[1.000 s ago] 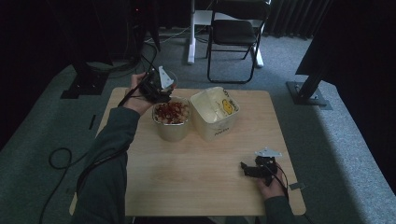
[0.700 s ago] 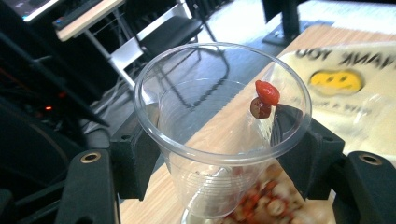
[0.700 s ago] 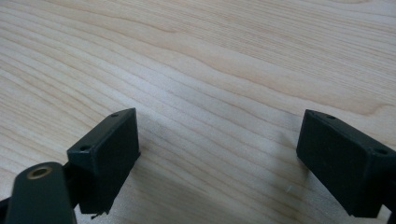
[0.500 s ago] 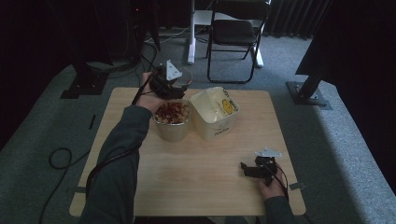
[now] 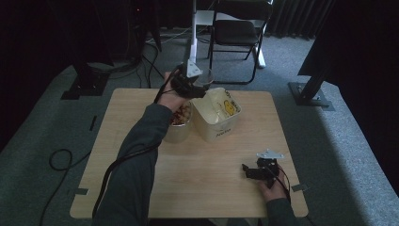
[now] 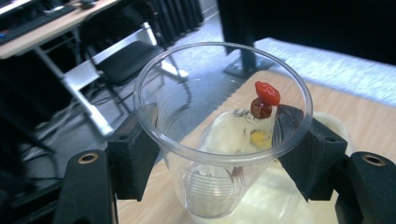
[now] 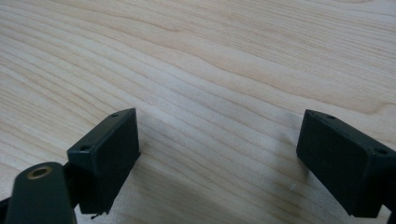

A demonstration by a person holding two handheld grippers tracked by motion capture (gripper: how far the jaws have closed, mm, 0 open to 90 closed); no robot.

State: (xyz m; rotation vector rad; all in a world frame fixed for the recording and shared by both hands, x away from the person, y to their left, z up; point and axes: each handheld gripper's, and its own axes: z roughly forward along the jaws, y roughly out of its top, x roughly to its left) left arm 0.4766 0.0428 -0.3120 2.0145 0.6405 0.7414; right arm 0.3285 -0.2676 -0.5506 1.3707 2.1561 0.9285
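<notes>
Open tabletop (image 5: 211,188): bare wood across the lower middle and whole left side of the high view; free passage there.
Blocked, upper centre: round tub (image 5: 178,125) of reddish food touching a square cream container (image 5: 217,115), side by side.
Above those: left gripper (image 5: 200,90) clamped round a clear plastic cup (image 6: 219,135), forearm slanting over the tub from lower left.
Lower right: right gripper (image 5: 245,170), jaws apart, low over bare wood.
Wide gap between containers and right gripper.
</notes>
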